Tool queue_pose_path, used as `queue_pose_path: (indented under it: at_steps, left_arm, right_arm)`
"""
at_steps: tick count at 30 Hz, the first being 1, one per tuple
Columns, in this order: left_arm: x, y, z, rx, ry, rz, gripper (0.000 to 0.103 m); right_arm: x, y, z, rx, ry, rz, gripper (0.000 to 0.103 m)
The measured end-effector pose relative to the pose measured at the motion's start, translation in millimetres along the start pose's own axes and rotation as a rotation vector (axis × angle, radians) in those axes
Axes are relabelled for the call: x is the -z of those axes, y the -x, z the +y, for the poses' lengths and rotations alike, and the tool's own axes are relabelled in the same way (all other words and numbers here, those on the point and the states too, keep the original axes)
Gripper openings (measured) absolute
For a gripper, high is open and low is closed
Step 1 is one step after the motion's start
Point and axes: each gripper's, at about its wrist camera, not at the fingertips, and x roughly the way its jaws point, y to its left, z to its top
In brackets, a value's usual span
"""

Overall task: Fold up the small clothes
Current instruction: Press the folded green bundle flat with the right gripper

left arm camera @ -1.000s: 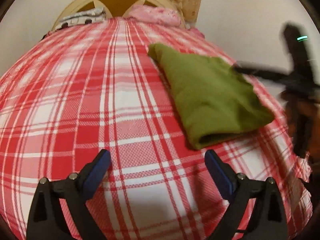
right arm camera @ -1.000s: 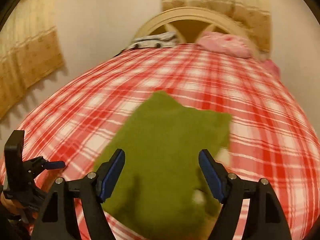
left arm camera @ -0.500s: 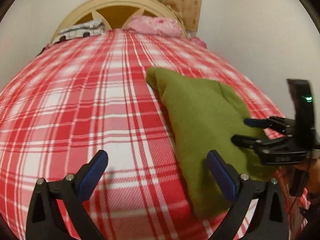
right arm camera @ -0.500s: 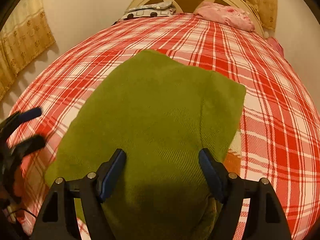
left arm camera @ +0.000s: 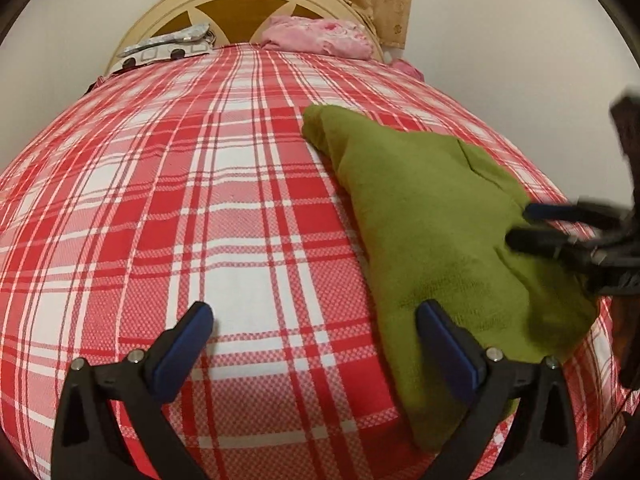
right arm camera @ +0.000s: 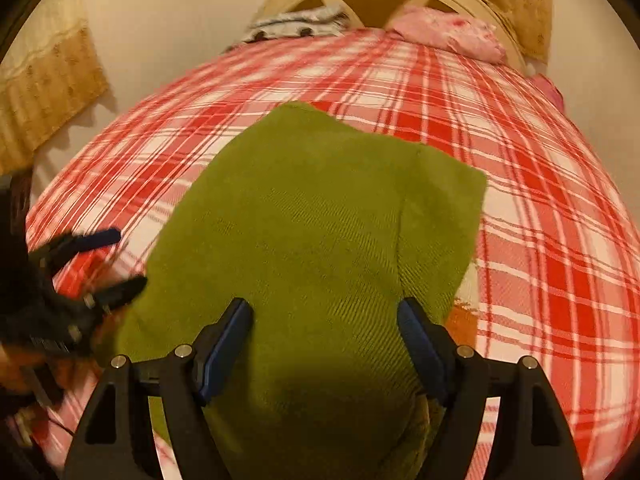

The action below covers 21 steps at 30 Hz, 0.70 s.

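Green garment [right arm camera: 320, 216] lying flat on plaid bed [left arm camera: 200, 200], long axis near to far. Right claw [right arm camera: 324, 344] directly above its near end, left claw [left arm camera: 316, 340] just left; both gaping, empty.

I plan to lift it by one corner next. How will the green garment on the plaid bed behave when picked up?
The green garment will probably go floppy and drape: it lies limp, following the plaid bedcover. Its knit-looking surface should give the tongs good friction, so slipping seems unlikely. The folded layers along its right side may fall open if only one corner is lifted.
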Motion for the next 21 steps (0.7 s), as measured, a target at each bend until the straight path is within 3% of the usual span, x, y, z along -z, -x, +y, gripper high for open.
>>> queue_pose_path:
  at_steps: [5,9,12,17,21]
  left_arm:
    - [-0.1,-1.1,2.1,0.016,0.015,0.009,0.103]
    - [-0.1,-3.1,4.8,0.007,0.031,0.020,0.103]
    - [-0.5,-7.1,11.5,0.042,0.069,0.039,0.103]
    - [0.5,-3.7,18.5,0.104,0.107,0.030,0.103]
    - [-0.7,2.8,14.9,0.115,0.103,0.004,0.103]
  right_arm:
    - [-35.1,-0.7,37.4,-0.007,0.093,-0.031,0.077]
    - [-50.9,-47.9,53.9,0.018,0.129,0.055,0.077]
    - [-54.0,-74.1,44.7,0.030,0.077,0.091,0.095]
    - [-49.9,-59.4,21.8,-0.025,0.024,0.069,0.097]
    - [-40.8,-17.1,-25.1,-0.060,-0.095,-0.048,0.097]
